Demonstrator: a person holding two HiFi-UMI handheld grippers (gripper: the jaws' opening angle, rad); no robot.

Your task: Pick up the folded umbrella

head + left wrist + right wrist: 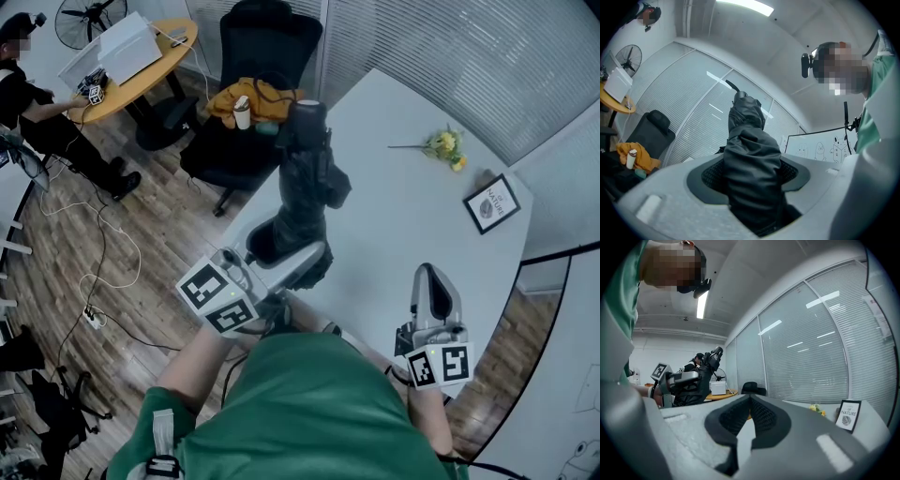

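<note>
The folded umbrella (305, 183) is black, wrapped in its fabric, and is lifted off the white table (403, 216), its handle end pointing away from me. My left gripper (286, 248) is shut on its lower part. In the left gripper view the umbrella (750, 154) fills the gap between the jaws of that gripper (752, 178) and rises up out of them. My right gripper (433, 281) hovers over the table near its front edge, shut and holding nothing. From the right gripper view, the jaws of that gripper (750, 401) meet at the tip, and the umbrella (696, 376) shows at the left.
Yellow flowers (445, 143) and a framed card (493, 203) lie at the table's far right. A black office chair (248, 56) with a yellow cloth (253, 94) and a cup (242, 112) stands beyond the table. A person (28, 103) sits at a round wooden table (141, 66). Cables cross the floor.
</note>
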